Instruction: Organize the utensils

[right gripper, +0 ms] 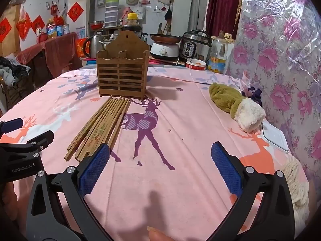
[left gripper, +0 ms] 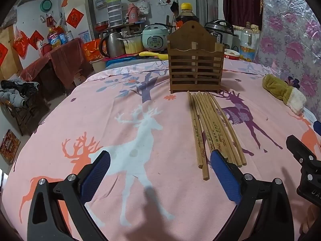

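The tabletop (left gripper: 60,180) is covered w/ a pink cloth (right gripper: 190,120) printed w/ deer in white, orange and purple. At its far edge stand kitchen things: a kettle (left gripper: 112,44), a rice cooker (left gripper: 155,38), a pressure cooker (right gripper: 193,44) and an oil bottle (right gripper: 217,56).

Towards the far side of the cloth stands the wooden holder (left gripper: 195,60), upright, w/ slatted front, a tall pointed back board and a divider in the middle. I cannot tell if something is inside it.

Just in front of the holder lies the bundle of chopsticks (left gripper: 212,128), flat on the cloth, side by side, w/ far ends near the holder base. The near ends reach the inner fingers of both grippers.

On the right side lies a green and white plush cloth (right gripper: 236,108), well apart from the chopsticks. Near it is a white flat box (right gripper: 274,138) at the tabletop edge.

The left gripper (left gripper: 160,168) hovers above the white deer, jaws wide apart, nothing between them. Its right blue pad (left gripper: 224,176) is just beside the near chopstick ends.

The right gripper (right gripper: 160,164) hovers above the purple deer, jaws also wide apart and holding nothing; its left pad (right gripper: 94,166) is just beside the chopstick ends.
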